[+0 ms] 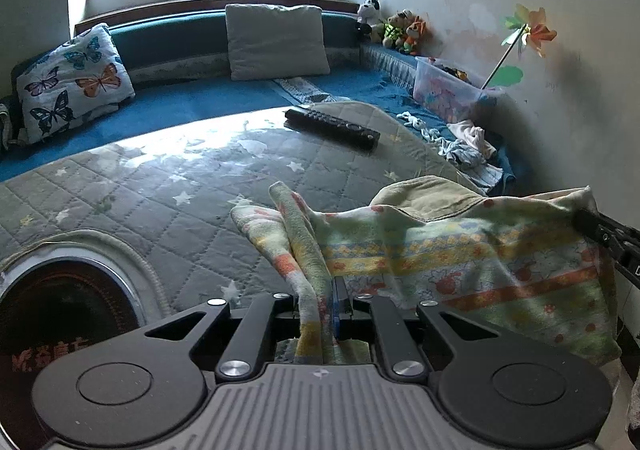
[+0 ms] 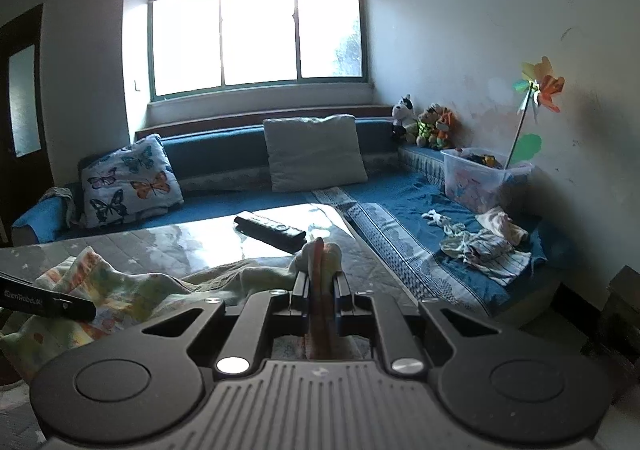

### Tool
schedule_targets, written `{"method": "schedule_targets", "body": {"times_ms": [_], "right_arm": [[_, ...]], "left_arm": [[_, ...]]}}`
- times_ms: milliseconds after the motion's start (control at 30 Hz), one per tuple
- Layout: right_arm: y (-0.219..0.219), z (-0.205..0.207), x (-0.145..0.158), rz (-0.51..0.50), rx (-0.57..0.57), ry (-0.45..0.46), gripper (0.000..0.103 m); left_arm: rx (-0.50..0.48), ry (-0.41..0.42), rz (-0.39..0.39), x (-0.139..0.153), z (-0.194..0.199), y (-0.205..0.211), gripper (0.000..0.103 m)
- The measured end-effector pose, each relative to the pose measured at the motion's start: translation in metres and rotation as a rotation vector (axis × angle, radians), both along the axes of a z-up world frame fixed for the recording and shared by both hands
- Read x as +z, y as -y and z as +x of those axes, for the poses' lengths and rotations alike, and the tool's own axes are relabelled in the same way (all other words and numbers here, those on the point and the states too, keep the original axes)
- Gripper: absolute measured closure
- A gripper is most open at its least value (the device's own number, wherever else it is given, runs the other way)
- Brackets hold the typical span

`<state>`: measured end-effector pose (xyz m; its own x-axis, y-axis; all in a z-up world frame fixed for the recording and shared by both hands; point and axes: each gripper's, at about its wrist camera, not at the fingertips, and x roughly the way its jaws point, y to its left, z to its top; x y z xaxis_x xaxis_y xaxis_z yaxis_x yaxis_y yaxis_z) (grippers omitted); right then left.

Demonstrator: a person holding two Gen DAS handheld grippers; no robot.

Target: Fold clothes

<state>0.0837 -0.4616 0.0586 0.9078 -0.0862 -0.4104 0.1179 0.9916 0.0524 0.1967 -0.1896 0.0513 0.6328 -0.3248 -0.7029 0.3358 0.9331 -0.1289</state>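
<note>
From the left wrist, the left tool [image 1: 329, 290] is seen closed almost fully on a bunched edge of the towel [image 1: 460, 250], which is pinched between its jaws and trails back under the tool body. The towel, pale green with yellow and orange bands, is stretched from there to the right, where its far corner is gripped by the right tool [image 1: 592, 228] at the picture's edge. A beige cloth [image 1: 424, 198] shows just behind the towel. Both lie over the near right part of the table [image 1: 160, 186], which is covered by a grey quilted mat with stars. The remote [image 1: 332, 129] lies on the table well beyond the towel. Past the table, the butterfly pillow [image 1: 72, 82] is seen far left and the grey pillow [image 1: 276, 42] in the middle on the sofa. Small clothes [image 1: 468, 146] lie on the sofa right of the remote.

From the right wrist, the right tool [image 2: 320, 282] is seen nearly shut on an orange-edged fold of the towel [image 2: 116, 290], which stands up between its jaws. The rest of the towel lies slack to the left over the table [image 2: 168, 242], where the left tool [image 2: 86, 308] is partly in view against it. The remote [image 2: 272, 231] lies just beyond the pinched fold. The plastic box [image 2: 480, 182] and pinwheel [image 2: 538, 86] are seen far right of the remote.
</note>
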Motion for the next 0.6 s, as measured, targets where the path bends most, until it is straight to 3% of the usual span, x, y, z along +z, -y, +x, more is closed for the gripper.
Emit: {"method": "schedule_targets", "body": {"times_ms": [600], "right_arm": [[0.002,0.024,-0.035,-0.008,-0.026,-0.098,0.093]], "left_arm": [[-0.022,-0.09,0.023,-0.038,0.017,0.009,0.093]]}}
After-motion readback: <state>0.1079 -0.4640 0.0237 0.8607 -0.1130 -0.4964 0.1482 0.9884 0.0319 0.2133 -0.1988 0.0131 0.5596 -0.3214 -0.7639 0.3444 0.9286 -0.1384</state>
